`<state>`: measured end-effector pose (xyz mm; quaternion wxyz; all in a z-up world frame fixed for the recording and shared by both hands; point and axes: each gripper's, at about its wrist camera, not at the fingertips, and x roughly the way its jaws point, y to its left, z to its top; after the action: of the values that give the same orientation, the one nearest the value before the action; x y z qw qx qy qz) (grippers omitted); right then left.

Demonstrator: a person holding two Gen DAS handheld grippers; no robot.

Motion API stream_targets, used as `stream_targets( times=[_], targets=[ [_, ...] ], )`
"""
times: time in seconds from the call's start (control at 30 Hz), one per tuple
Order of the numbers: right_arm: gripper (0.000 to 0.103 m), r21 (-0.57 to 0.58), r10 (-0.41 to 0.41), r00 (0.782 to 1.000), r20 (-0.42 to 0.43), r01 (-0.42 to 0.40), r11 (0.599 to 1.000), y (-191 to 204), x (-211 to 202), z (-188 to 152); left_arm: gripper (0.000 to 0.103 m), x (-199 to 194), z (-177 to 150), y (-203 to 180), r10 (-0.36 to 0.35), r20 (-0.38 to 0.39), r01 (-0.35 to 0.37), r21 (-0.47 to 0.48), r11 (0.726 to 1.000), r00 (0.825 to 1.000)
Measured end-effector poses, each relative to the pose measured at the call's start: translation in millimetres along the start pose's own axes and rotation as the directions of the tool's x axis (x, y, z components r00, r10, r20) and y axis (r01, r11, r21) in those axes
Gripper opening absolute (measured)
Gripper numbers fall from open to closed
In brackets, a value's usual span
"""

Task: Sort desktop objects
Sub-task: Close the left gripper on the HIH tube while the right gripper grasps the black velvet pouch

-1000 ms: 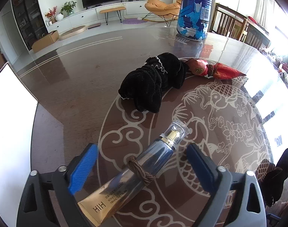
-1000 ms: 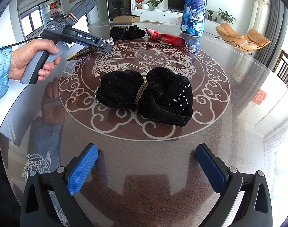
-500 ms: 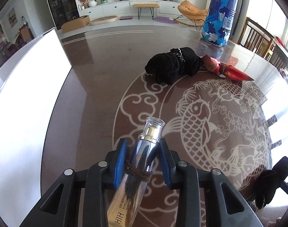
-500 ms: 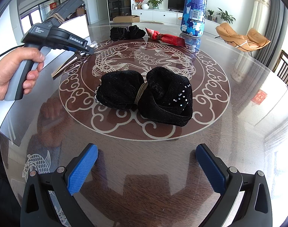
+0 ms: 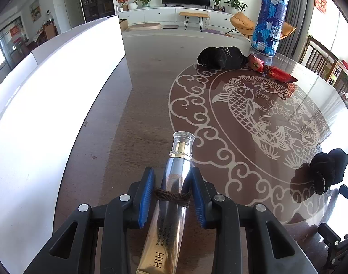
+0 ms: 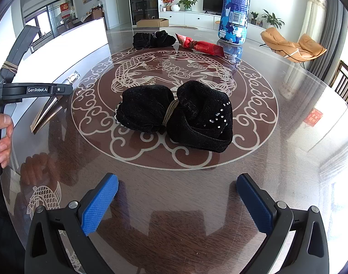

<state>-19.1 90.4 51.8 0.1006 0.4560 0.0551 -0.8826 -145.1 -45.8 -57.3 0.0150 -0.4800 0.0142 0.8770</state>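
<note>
1. Right now the left gripper (image 5: 172,196) is clamped on a cosmetic tube (image 5: 171,205) at lower centre of the left wrist view; both blue pads press its silver barrel, beside a brown hair tie (image 5: 172,196) wrapped round it.
2. That tube points up the frame, clear cap (image 5: 183,140) forward, its gold end running off the bottom edge.
3. Over at the bottom of the right wrist view, the right gripper (image 6: 177,207) stands wide open with nothing between its pads, above the glass table (image 6: 196,182).
4. Just beyond it, mid-frame, lies a black cloth bundle (image 6: 176,114) cinched with a band.
5. Farther up sit a second black bundle (image 6: 153,39), a red wrapped packet (image 6: 200,45) and a blue patterned bottle (image 6: 234,11).
6. At the left edge a hand (image 6: 2,137) holds the other tool's handle.
7. A white board (image 5: 48,114) fills the left side of the left wrist view.
</note>
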Motion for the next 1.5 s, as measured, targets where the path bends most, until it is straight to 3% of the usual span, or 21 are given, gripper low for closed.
stream_targets(
  times=[0.27,0.3,0.37,0.4,0.57,0.67,0.77,0.9,1.07,1.17,1.3,1.37,1.5],
  targets=[
    [0.103,0.0,0.0,1.0,0.0,0.0,1.0,0,0,0,0.036,0,-1,2,-0.024,0.023,0.024,0.03,0.999,0.999],
    [0.103,0.0,0.0,1.0,0.0,0.0,1.0,0,0,0,0.041,1,-2,1,-0.024,0.022,0.023,0.038,0.999,0.999],
    [0.103,0.0,0.0,1.0,0.0,0.0,1.0,0,0,0,0.07,2,-4,4,-0.012,0.021,0.011,0.039,0.999,1.0],
    [0.103,0.0,0.0,1.0,0.0,0.0,1.0,0,0,0,0.074,3,-5,5,-0.009,0.022,0.009,0.034,0.999,1.0],
    [0.103,0.024,0.023,1.0,0.01,-0.023,0.999,-5,-2,-2,0.076,3,-10,9,-0.024,0.06,0.022,0.043,0.999,0.998],
    [0.103,0.096,0.057,0.998,0.028,-0.059,0.994,-13,-12,-9,0.076,3,-10,9,-0.025,0.063,0.022,0.042,0.999,0.998],
    [0.103,0.215,0.172,0.984,0.055,-0.18,0.96,-22,-21,-12,0.076,2,-10,8,-0.026,0.066,0.023,0.042,0.999,0.997],
    [0.103,0.311,0.343,0.937,0.071,-0.347,0.885,-22,-15,0,0.076,3,-10,8,-0.024,0.07,0.021,0.04,0.999,0.997],
    [0.103,0.428,0.406,0.911,0.075,-0.397,0.812,-36,9,30,0.076,3,-11,9,-0.026,0.073,0.024,0.038,0.999,0.997],
    [0.103,0.465,0.415,0.908,0.059,-0.392,0.793,-45,31,62,0.076,3,-11,8,-0.026,0.073,0.023,0.037,0.999,0.997],
    [0.103,0.479,0.456,0.885,0.09,-0.44,0.759,-47,50,98,0.076,3,-12,8,-0.027,0.073,0.024,0.037,0.999,0.997],
    [0.103,0.481,0.422,0.901,0.099,-0.415,0.773,-47,48,106,0.076,3,-12,8,-0.027,0.074,0.024,0.037,0.999,0.997],
    [0.103,0.463,0.308,0.95,0.048,-0.295,0.836,-34,48,105,0.076,3,-12,8,-0.025,0.074,0.022,0.037,0.999,0.997]
  ],
)
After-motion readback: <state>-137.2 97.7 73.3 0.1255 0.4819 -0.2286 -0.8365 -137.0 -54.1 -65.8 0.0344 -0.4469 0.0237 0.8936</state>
